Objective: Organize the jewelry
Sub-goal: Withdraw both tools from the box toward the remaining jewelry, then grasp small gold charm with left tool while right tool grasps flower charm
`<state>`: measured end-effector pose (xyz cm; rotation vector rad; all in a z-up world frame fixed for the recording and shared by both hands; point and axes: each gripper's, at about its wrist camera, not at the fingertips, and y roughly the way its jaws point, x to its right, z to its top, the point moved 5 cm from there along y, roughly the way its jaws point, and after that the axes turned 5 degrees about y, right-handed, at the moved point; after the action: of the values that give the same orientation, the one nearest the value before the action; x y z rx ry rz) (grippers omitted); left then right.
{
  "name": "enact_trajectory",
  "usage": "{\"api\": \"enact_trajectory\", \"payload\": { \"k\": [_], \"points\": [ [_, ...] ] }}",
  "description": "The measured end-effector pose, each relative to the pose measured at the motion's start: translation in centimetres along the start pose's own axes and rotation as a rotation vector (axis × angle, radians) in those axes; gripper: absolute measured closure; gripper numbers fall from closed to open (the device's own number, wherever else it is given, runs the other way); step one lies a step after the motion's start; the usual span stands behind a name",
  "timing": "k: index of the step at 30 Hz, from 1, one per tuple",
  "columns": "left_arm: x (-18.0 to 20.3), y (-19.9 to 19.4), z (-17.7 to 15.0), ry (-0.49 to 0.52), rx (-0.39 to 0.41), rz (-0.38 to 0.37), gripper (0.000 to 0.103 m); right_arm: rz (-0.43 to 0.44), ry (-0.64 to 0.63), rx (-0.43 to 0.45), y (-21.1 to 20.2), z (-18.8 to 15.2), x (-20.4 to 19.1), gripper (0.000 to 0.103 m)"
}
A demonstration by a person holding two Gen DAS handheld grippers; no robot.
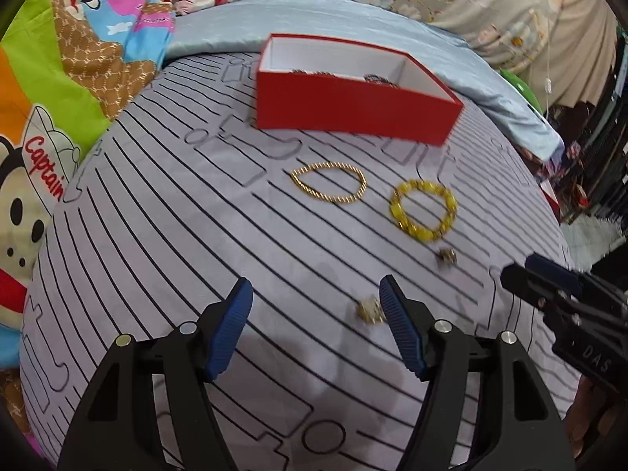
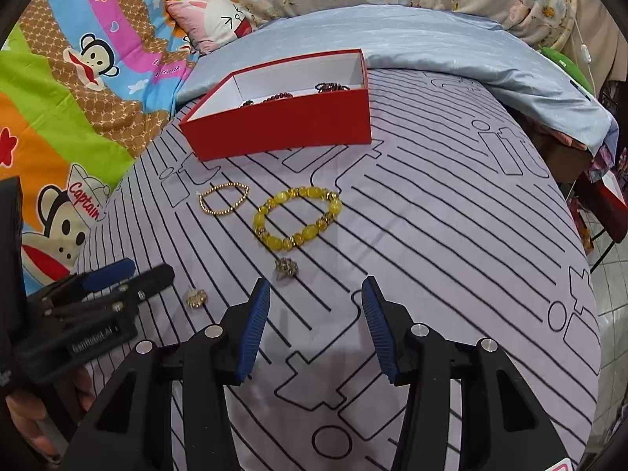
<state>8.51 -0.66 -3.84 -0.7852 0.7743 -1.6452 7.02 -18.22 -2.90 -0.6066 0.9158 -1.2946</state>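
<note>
A red box (image 1: 345,114) (image 2: 286,129) with a white inside stands at the back of the striped cloth; dark bead jewelry (image 2: 331,87) lies in it. In front of it lie a thin gold chain bracelet (image 1: 329,182) (image 2: 223,198) and a yellow bead bracelet (image 1: 423,210) (image 2: 297,218). Two small gold ornaments lie nearer: one (image 1: 369,310) (image 2: 196,297) just inside my left gripper's right finger, the other (image 1: 447,256) (image 2: 286,267) just beyond my right gripper's left fingertip. My left gripper (image 1: 316,294) and right gripper (image 2: 316,294) are both open and empty, above the cloth.
The grey cloth with black stripes (image 2: 431,235) covers a rounded surface on a bed. A cartoon monkey quilt (image 1: 51,117) lies to the left, a blue sheet (image 2: 431,39) and floral fabric behind. The surface drops off at the right.
</note>
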Motion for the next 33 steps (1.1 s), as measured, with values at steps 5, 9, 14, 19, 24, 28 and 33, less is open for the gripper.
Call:
{"api": "enact_trajectory", "payload": {
  "k": [5, 9, 14, 19, 24, 28, 33],
  "points": [
    [1.4, 0.6, -1.3, 0.033, -0.024, -0.012, 0.039, 0.006, -0.004, -0.009, 0.2, -0.6, -0.2, 0.056],
    [1.7, 1.2, -1.5, 0.036, -0.024, -0.016, 0.039, 0.008, -0.007, -0.014, 0.3, -0.8, -0.4, 0.056],
    [1.4, 1.8, -1.3, 0.055, -0.012, 0.031, 0.047, 0.014, -0.008, -0.019, 0.4, -0.9, -0.6, 0.056],
    [0.6, 1.9, -1.0, 0.031, -0.003, 0.026, 0.061, 0.027, -0.013, -0.03, 1.1, -0.8, -1.0, 0.058],
    [0.0, 1.9, -0.5, -0.007, 0.001, -0.014, 0.068, 0.04, -0.01, -0.049, 2.6, -0.5, -1.2, 0.064],
    [0.0, 2.1, -0.2, -0.011, 0.003, -0.017, 0.068, 0.03, -0.014, -0.059, 3.9, -0.3, -1.2, 0.07],
    [-0.1, 2.3, -0.1, -0.012, 0.001, -0.023, 0.072, 0.024, -0.029, -0.067, 5.1, 0.3, -1.6, 0.076]
  ]
}}
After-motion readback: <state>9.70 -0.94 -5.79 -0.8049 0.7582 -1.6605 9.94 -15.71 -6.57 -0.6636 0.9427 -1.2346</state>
